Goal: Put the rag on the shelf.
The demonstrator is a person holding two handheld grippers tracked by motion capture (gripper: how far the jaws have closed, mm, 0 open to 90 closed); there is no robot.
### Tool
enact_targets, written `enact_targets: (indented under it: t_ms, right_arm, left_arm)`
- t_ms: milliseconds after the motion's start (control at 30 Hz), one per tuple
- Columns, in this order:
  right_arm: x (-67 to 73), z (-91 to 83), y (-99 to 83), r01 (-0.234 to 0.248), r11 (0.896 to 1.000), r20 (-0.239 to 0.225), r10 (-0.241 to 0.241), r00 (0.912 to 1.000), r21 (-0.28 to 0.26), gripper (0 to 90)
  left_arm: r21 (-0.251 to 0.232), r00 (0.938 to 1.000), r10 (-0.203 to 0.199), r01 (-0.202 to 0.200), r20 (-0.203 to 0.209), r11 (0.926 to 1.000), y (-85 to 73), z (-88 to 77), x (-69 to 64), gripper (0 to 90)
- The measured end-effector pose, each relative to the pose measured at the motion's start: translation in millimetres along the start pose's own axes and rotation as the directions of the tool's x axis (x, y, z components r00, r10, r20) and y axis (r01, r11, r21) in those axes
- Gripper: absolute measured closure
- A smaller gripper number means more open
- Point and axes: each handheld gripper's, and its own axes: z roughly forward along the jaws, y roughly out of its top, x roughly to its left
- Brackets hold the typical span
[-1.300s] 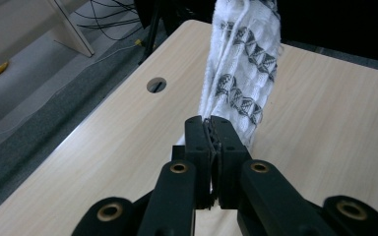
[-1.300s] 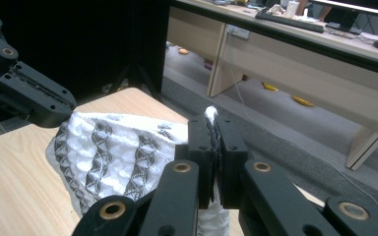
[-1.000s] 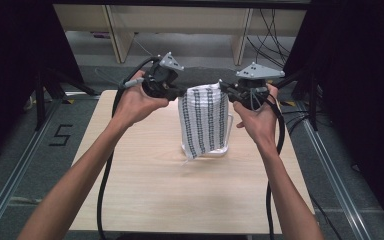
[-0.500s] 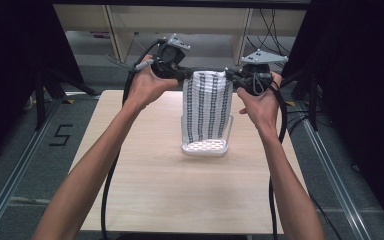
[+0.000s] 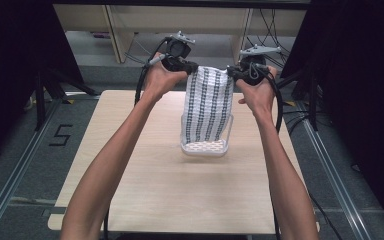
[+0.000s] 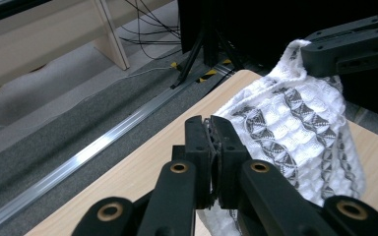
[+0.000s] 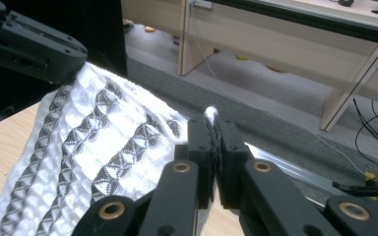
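Black claw (image 6: 211, 142) arms with brass pivot pins, black cables.

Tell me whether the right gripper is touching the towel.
Touching. The right gripper view shows the right gripper with jaws shut on a corner of the towel.

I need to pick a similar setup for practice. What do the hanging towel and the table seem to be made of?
The towel looks like soft woven cotton with a matte waffle texture: white puffy squares crossed by dark patterned stripes, sagging limply between the two tongs. The table looks like light wood or a wood-look laminate, smooth with faint grain; which of the two cannot be told.
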Motion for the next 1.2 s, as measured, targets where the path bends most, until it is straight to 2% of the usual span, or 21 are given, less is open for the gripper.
enact_targets:
  t_ms: [67,133,367,400,500,567,667,700,833,933,1033,1067,1100,1133,1167,1200]
  right_arm:
    - [-1.5,4.4,0.5,-0.017,1.0,0.011,0.017,0.9998,0.006,87.7]
    - [-4.4,8.5,0.5,-0.003,1.0,0.022,0.003,0.9998,0.006,87.7]
    - [-9.2,20.8,-3.1,-0.037,0.999,0.009,0.037,0.9993,0.023,87.6]
    - [-9.2,22.4,-3.4,-0.045,0.999,0.001,0.045,0.999,0.031,87.5]
    - [-8.2,25.6,-4.5,-0.045,0.998,-0.001,0.045,0.999,0.036,87.3]
    - [-9.0,31.3,-6.9,-0.028,0.999,-0.004,0.028,0.9996,0.046,87.0]
    - [-8.1,37.3,-10.0,-0.053,0.997,-0.011,0.054,0.9985,0.062,86.9]
    - [-8.8,39.7,-11.6,-0.043,0.997,-0.01,0.044,0.999,0.065,86.9]
    - [-8.3,49.0,-16.9,-0.054,0.994,-0.022,0.056,0.9982,0.093,86.6]
    - [-8.1,55.1,-20.8,-0.049,0.993,-0.017,0.051,0.9985,0.108,86.3]
    - [-9.8,60.5,-25.1,-0.065,0.99,-0.017,0.067,0.9976,0.124,86.1]
    - [-10.1,62.1,-26.9,-0.076,0.989,-0.017,0.078,0.9968,0.129,85.7]
    - [-11.2,63.0,-28.2,-0.063,0.988,-0.015,0.065,0.9977,0.143,85.4]
    - [-10.5,65.2,-30.3,-0.075,0.988,-0.01,0.078,0.9969,0.136,85.2]
    - [-12.2,66.0,-31.5,-0.066,0.988,-0.02,0.069,0.9974,0.142,85.0]
    - [-11.5,65.8,-32.5,-0.082,0.984,-0.013,0.085,0.9963,0.157,84.8]
  left_arm:
    - [-0.001,1.0,-0.007,0.007,0.0,1.0,-0.7,3.2,0.6,86.6]
    - [0.009,0.9999,-0.014,0.014,0.001,0.9999,-2.9,9.8,2.5,86.6]
    - [0.018,0.9993,-0.037,0.037,-0.005,0.9991,-8.1,16.8,7.9,86.3]
    - [0.017,0.9985,-0.055,0.055,-0.008,0.9984,-10.0,19.0,9.6,86.3]
    - [0.029,0.9982,-0.059,0.059,-0.01,0.9978,-12.6,21.0,11.7,86.2]
    - [0.032,0.9971,-0.076,0.076,-0.009,0.9966,-18.1,24.2,14.1,86.1]
    - [0.044,0.9965,-0.083,0.084,-0.008,0.9955,-23.7,27.0,16.3,86.0]
    - [0.046,0.9962,-0.087,0.087,-0.01,0.9951,-25.5,28.3,16.9,85.9]
    - [0.065,0.9958,-0.09,0.091,-0.014,0.9937,-31.9,33.2,19.7,85.6]
    - [0.066,0.9938,-0.11,0.111,-0.017,0.9917,-35.5,37.2,20.6,85.1]
    - [0.067,0.9928,-0.119,0.12,-0.014,0.9906,-37.6,40.1,20.6,84.8]
    - [0.078,0.9928,-0.119,0.12,-0.016,0.9897,-40.4,43.3,20.8,84.5]
    - [0.085,0.9928,-0.119,0.119,-0.016,0.9892,-42.0,44.8,20.9,84.4]
    - [0.09,0.9924,-0.121,0.123,-0.017,0.9883,-43.9,46.6,20.8,84.3]
    - [0.098,0.9923,-0.123,0.124,-0.018,0.9874,-45.6,48.3,20.6,84.1]
    - [0.108,0.9922,-0.123,0.124,-0.018,0.9863,-47.3,50.1,20.4,83.8]
